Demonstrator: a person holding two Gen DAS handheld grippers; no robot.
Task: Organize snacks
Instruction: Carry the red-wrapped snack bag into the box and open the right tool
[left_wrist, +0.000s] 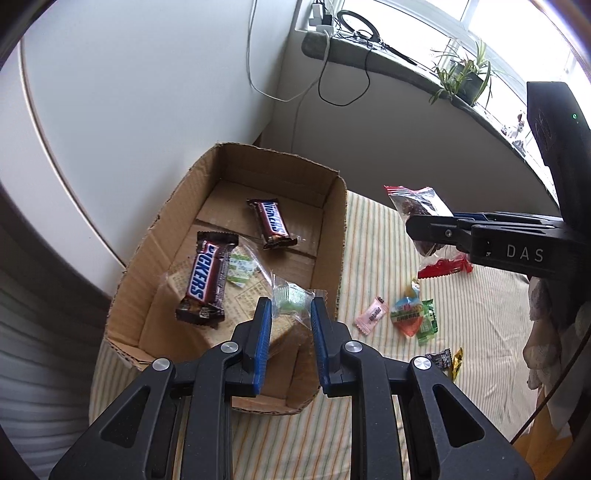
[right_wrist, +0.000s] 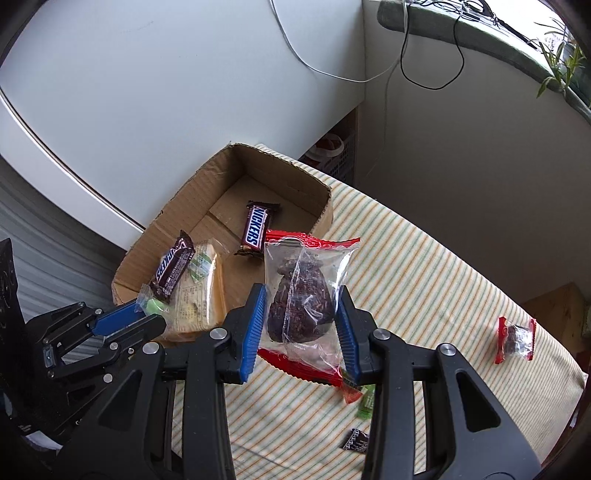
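On the striped tabletop (left_wrist: 388, 258), the left hand-held gripper (left_wrist: 290, 308) pinched a green candy (left_wrist: 291, 299) over the cardboard box (left_wrist: 332, 236); the right hand-held gripper (right_wrist: 301, 306) clamped a dark snack packet (right_wrist: 301, 295).

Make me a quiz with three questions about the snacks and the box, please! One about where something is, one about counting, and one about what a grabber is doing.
1. Where does the cardboard box sit?
A. on the striped cloth
B. on the windowsill
C. on the floor

2. How many Snickers bars lie in the box?
A. one
B. two
C. four

3. What is the right gripper doing?
A. hanging open with nothing in it
B. holding a clear packet with red ends
C. pressing on a Snickers bar

Answers: 1 A, the striped cloth shows under and beside the box. 2 B, one Snickers bar lies near the front and another Snickers bar farther back. 3 B, the red-ended packet with a dark snack inside sits between its jaws, raised off the cloth.
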